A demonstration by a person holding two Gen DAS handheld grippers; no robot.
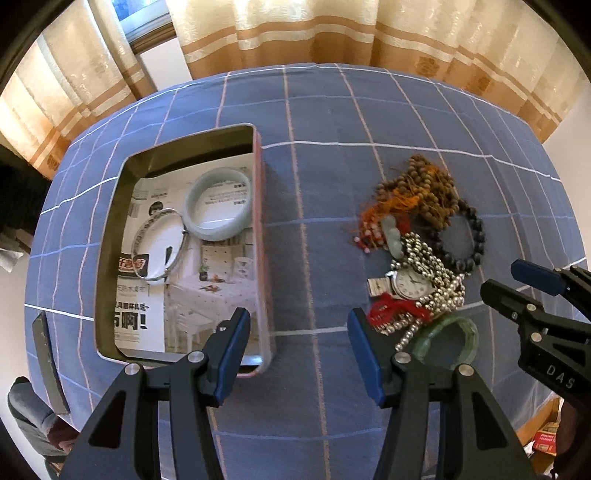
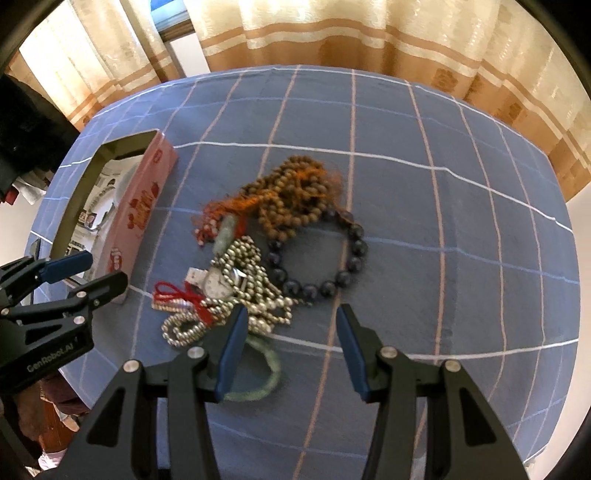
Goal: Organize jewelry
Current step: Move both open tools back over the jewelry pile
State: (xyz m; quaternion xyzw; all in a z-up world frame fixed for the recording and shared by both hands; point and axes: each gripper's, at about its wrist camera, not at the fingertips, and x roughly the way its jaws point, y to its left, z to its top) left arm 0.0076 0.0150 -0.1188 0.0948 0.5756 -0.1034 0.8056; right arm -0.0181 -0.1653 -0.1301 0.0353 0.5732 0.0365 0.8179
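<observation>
A pink tin box point(image 1: 259, 206) lined with printed paper stands on the left of the blue checked cloth. It holds a pale jade bangle point(image 1: 218, 208) and a silver bangle point(image 1: 159, 247). To its right lies a tangled pile: brown prayer beads point(image 2: 295, 195), a dark bead bracelet point(image 2: 354, 254), silver bead chains point(image 2: 255, 299), a watch point(image 2: 218, 284), red cord point(image 2: 173, 291) and a green bangle point(image 2: 271, 373). My left gripper point(image 1: 299, 332) hangs open over the cloth between the box and the pile. My right gripper point(image 2: 291, 332) is open above the pile's near edge, its left finger over the green bangle. Neither holds anything.
Beige and tan curtains point(image 1: 332, 33) hang behind the round table. The cloth point(image 2: 461, 221) right of the pile is bare. A dark flat object point(image 1: 46, 362) lies at the table's left edge. Cardboard boxes point(image 1: 546, 432) sit on the floor at lower right.
</observation>
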